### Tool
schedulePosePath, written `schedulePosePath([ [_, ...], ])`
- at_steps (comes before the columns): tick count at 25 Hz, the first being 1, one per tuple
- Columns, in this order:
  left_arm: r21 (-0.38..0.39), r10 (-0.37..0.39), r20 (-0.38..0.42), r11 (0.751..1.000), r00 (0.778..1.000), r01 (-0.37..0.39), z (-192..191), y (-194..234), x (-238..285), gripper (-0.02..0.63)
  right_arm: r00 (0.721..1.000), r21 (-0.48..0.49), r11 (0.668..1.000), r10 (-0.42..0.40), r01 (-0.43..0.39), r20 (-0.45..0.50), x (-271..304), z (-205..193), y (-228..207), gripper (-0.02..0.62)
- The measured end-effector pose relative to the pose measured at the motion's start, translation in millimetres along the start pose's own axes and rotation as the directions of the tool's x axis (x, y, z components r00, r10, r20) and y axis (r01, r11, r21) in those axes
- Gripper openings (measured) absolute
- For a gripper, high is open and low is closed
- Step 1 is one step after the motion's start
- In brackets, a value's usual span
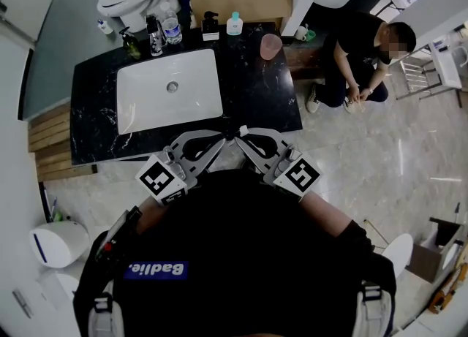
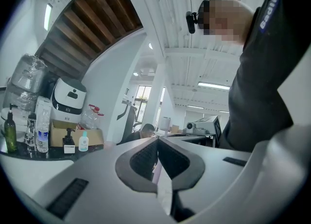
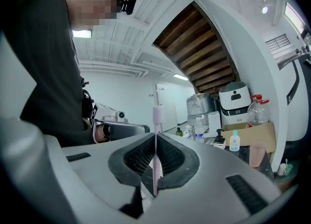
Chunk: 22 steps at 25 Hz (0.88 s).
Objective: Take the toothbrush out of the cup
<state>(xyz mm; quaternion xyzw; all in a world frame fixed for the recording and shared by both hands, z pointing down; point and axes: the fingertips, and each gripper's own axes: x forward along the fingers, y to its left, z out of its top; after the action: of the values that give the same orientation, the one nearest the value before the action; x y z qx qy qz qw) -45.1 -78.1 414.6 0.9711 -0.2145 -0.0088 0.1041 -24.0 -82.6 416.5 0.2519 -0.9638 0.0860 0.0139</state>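
Right claw (image 3: pixel 155 139) clamps pink toothbrush (image 3: pixel 157 115) upright.

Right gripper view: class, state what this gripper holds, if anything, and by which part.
The right gripper holds a pink toothbrush by its handle; the brush head stands clear above the shut jaws.

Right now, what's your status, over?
Left gripper and right gripper shut on toothbrush. Toothbrush clear of cup on counter. Nothing in the way.
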Motion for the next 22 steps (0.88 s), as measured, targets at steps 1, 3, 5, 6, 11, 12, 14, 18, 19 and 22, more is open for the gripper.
schedulePosePath([
  [1,-0.002,0.003,0.000,1.000,1.000,-0.003,0.2,0.5,-0.1,0.011,1.000,0.001,1.000,0.000,0.000,-0.002,0.0,-0.3,0.2,0.020],
  [3,-0.004,0.008,-0.001,1.000,1.000,-0.008,-0.3,1.4,-0.9,0.011,1.000,0.002,1.000,0.000,0.000,-0.002,-0.2,-0.7,0.9,0.020],
  [5,-0.005,0.010,-0.003,1.000,1.000,-0.010,-1.3,1.4,-1.1,0.011,1.000,0.005,1.000,-0.002,0.002,-0.001,-0.7,-1.3,1.3,0.020],
  [6,-0.006,0.009,-0.004,1.000,1.000,-0.009,-1.8,1.4,-0.8,0.011,1.000,0.006,1.000,-0.003,0.003,-0.001,-0.9,-1.7,1.2,0.020],
  [11,-0.010,0.005,-0.007,1.000,1.000,-0.005,-3.4,2.1,0.7,0.011,1.000,-0.002,1.000,-0.001,0.001,-0.004,-0.9,-2.9,1.6,0.020],
  [12,-0.008,0.003,-0.005,1.000,1.000,-0.003,-3.1,2.1,1.1,0.011,1.000,-0.002,1.000,-0.002,0.002,-0.005,-0.9,-2.9,1.4,0.020],
  [14,-0.007,0.001,-0.002,1.000,1.000,-0.001,-2.5,2.5,1.7,0.011,1.000,-0.003,1.000,-0.004,0.004,-0.007,-0.7,-3.2,0.5,0.020],
  [18,-0.005,0.005,-0.003,1.000,1.000,-0.005,-2.1,4.6,2.3,0.011,1.000,-0.008,1.000,-0.010,0.009,-0.007,-1.2,-2.8,-1.0,0.020],
  [19,-0.005,0.006,-0.009,1.000,1.000,-0.006,-3.0,4.9,2.2,0.011,1.000,-0.009,1.000,-0.010,0.010,-0.008,-1.5,-2.5,-1.2,0.020],
  [22,-0.007,0.005,-0.014,1.000,1.000,-0.005,-4.7,4.8,3.0,0.011,1.000,-0.009,1.000,-0.011,0.011,-0.008,-2.0,-3.3,-1.6,0.020],
])
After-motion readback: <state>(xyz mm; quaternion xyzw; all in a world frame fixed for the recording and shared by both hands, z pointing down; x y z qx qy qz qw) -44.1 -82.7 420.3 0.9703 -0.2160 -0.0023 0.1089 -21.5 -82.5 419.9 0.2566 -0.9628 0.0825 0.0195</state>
